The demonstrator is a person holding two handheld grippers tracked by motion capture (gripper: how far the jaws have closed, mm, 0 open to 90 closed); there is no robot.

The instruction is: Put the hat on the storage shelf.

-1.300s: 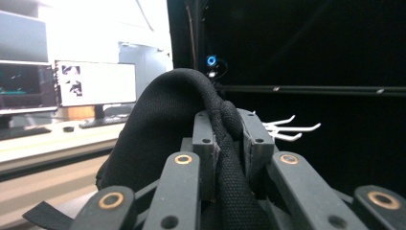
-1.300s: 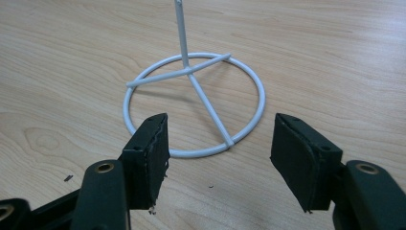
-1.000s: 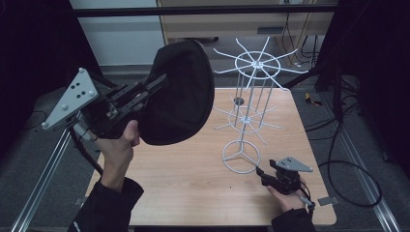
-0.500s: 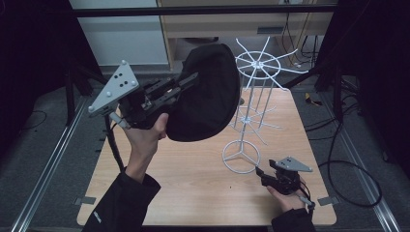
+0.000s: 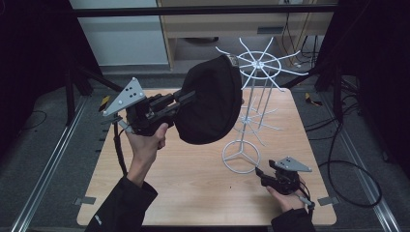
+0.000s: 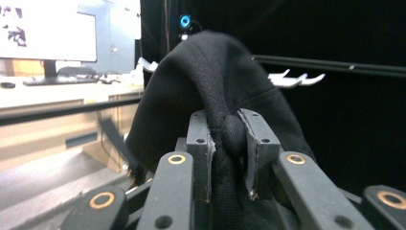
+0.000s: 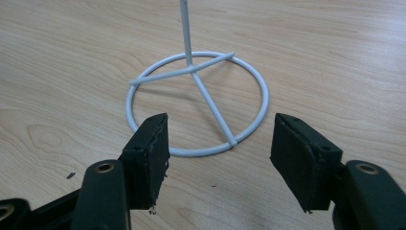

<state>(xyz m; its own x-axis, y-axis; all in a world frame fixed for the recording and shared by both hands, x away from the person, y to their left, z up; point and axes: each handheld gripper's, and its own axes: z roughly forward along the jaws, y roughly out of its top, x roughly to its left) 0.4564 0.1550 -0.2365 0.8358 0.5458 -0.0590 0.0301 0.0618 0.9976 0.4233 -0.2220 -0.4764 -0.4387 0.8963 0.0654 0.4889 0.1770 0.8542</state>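
Two hand-held grippers: the left (image 6: 229, 143) pinches a black cap (image 5: 212, 104), jaws just easing wider; the right (image 7: 218, 158) gapes empty near the white rack's base ring (image 7: 258, 112).

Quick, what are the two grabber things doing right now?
Left gripper: jaws have just been opening a little, but its pads pinch the black cap.
Right gripper: open, holding nothing, by the white rack's base ring.

Soft overhead light is falling on the pale wooden table (image 5: 193, 183) — its surroundings are sinking into near-black. The black fabric cap (image 6: 215, 86) is swallowing detail, the white wire rack (image 7: 196, 103) is casting faint shadows, and the near jaws are blurring slightly.
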